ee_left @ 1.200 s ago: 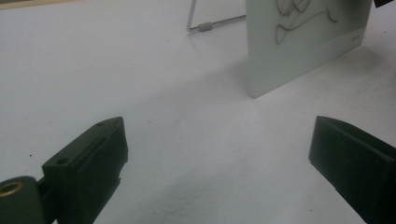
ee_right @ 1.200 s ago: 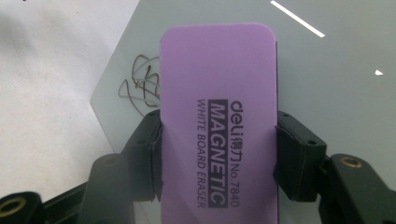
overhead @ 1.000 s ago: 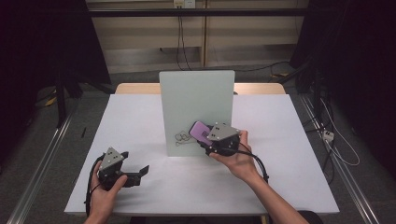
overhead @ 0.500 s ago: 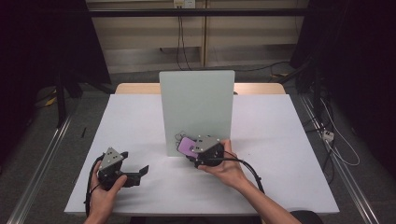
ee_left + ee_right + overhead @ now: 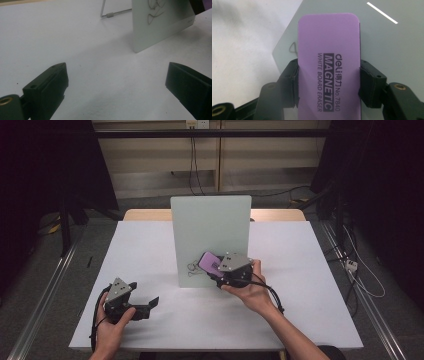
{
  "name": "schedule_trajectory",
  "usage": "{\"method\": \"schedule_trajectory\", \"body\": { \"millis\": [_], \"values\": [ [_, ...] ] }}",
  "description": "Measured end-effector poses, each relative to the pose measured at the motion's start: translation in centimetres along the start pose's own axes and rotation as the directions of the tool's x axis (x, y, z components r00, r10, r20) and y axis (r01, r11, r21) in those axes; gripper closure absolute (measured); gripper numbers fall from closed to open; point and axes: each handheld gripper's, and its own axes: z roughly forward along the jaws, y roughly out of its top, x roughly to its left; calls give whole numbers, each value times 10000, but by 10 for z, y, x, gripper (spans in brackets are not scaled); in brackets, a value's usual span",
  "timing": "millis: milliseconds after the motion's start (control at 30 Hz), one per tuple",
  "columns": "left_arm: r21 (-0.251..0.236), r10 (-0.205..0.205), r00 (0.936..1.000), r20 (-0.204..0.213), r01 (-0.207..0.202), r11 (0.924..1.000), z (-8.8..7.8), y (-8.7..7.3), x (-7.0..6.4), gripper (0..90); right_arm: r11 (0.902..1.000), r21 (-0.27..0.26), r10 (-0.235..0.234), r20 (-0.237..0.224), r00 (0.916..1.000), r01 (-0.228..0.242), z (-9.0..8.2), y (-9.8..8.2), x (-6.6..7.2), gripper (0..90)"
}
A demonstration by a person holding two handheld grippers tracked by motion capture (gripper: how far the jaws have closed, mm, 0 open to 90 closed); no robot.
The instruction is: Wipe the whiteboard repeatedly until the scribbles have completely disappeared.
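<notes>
I read this as a lab or recording studio rather than a home: the white tabletop (image 5: 150, 250) stands alone on grey floor, ringed by black curtains (image 5: 45, 170) from nine to three o'clock. At twelve o'clock cables (image 5: 192, 165) hang from a wall socket (image 5: 196, 124), and metal floor rails (image 5: 42, 292) flank me at eight and four.

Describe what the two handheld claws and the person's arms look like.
Both the left claw and the right claw are black, each topped by a grey three-cornered plate with small dark holes. A black cable trails back from each along the forearm. Close up, the jaws are chunky black blocks with flat pads, small screw holes and brass-coloured pivots. The forearms are bare, with no sleeves in sight.
</notes>
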Motion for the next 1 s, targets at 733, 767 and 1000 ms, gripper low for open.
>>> {"method": "schedule_trajectory", "body": {
  "millis": [733, 767, 1000],
  "values": [
    [20, -41, 10000, 7, 41, 10000, 1, 0, -1, 46, 9981, 438, -417, -475, 9980, 438, 18, 1, 17, 419],
    [15, -46, 10000, 8, 46, 10000, 1, 0, -1, 46, 9973, 533, -469, -597, 9971, 501, 21, 0, 21, 418],
    [67, 12, 10000, 2, -12, 10000, 0, -1, 0, 46, 9939, 943, -483, -859, 9951, 564, 36, -2, 38, 419]
  ]
}}
